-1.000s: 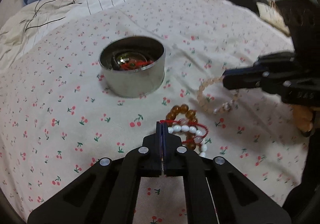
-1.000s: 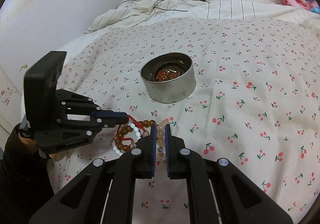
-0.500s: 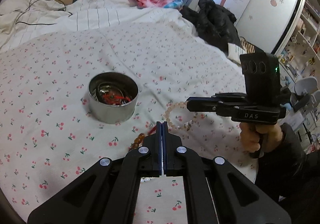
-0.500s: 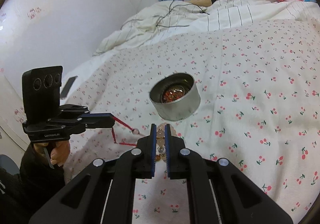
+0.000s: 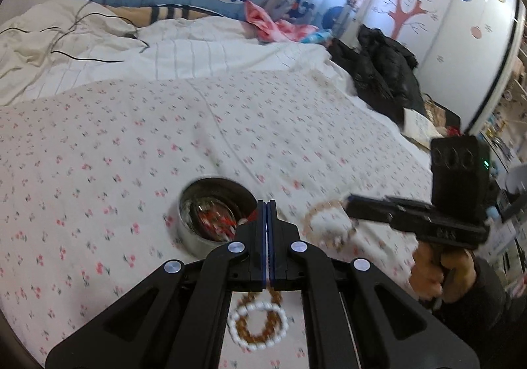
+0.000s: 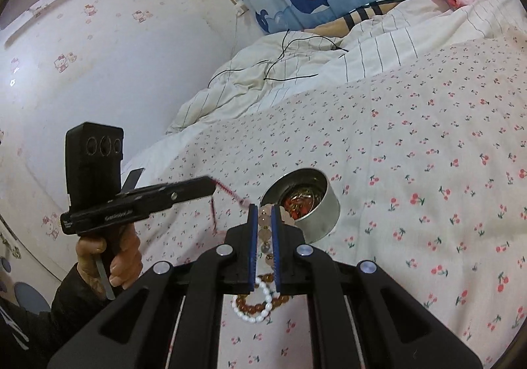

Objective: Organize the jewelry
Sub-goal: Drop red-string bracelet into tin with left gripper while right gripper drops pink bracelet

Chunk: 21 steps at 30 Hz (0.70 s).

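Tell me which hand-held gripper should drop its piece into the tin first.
Probably the left hand-held gripper. Its tips, shut on the red cord, sit at the round tin rim in its own view. The right hand-held gripper, shut on the pale bead bracelet, looks farther off.

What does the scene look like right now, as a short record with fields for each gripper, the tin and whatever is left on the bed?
left gripper: shut on a red cord, lifted off the bed
right gripper: shut on a pale bead bracelet, its loop hanging in the air
metal tin: open, on the cherry-print bedspread, jewelry with red cord already inside
left on bed: white bead bracelet and amber bead bracelet, lying together
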{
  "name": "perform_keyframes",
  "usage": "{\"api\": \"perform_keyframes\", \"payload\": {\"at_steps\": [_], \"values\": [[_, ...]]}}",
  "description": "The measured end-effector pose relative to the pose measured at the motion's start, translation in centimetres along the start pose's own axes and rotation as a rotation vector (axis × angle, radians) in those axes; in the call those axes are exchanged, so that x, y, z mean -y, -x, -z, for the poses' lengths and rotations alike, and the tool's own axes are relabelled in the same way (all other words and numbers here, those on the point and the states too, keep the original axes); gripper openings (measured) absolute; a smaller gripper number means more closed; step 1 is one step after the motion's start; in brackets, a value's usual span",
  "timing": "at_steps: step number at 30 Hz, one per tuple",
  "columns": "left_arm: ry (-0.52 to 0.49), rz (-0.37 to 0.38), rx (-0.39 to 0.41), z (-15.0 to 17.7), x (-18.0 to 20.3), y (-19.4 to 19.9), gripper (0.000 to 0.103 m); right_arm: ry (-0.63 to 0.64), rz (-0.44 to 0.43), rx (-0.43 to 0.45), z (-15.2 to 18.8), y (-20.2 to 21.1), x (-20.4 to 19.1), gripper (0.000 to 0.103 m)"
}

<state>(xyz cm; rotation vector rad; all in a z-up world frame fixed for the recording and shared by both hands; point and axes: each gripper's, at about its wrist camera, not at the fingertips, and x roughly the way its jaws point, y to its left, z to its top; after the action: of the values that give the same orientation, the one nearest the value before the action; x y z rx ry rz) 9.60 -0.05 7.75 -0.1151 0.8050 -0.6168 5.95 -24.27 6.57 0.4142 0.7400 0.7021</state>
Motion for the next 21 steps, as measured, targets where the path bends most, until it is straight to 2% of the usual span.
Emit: {"api": "perform_keyframes", "payload": {"at_steps": [7, 11, 12, 15, 16, 18, 19, 20, 21], "values": [[0.074, 0.008, 0.014, -2.1, -1.8, -3.6, 0.001, -0.014, -0.008, -0.001, -1.5, -1.4, 0.6, 0.009], [0.117, -0.127, -0.111, -2.0, -3.2, -7.6, 0.002, -0.01, 0.005, -0.008, -1.7, -1.9, 0.7, 0.009], [0.121, -0.18, -0.153, -1.7, -3.6, -8.4, 0.002, -0.013, 0.006, -0.009, -1.7, -2.0, 0.8, 0.009], [0.114, -0.224, -0.196, -1.1, -4.1, -8.5, 0.006, -0.017, 0.008, -0.013, -1.8, -2.3, 1.0, 0.009], [0.111, -0.234, -0.193, -1.1, -4.1, -8.1, 0.011, -0.021, 0.004, -0.013, -1.8, -2.4, 1.0, 0.009], [0.105, -0.233, -0.163, -1.4, -3.9, -6.7, 0.028, -0.037, -0.01, -0.009, -1.9, -2.5, 1.1, 0.009], [0.103, -0.24, -0.146, -1.5, -3.7, -6.0, 0.043, -0.045, -0.019, -0.009, -2.1, -2.7, 1.2, 0.009], [0.105, -0.262, -0.115, -1.4, -3.5, -4.7, 0.054, -0.051, -0.027, -0.009, -2.3, -2.9, 1.1, 0.009], [0.11, -0.273, -0.099, -1.4, -3.6, -4.0, 0.055, -0.059, -0.039, -0.008, -2.7, -3.3, 1.1, 0.009]]}}
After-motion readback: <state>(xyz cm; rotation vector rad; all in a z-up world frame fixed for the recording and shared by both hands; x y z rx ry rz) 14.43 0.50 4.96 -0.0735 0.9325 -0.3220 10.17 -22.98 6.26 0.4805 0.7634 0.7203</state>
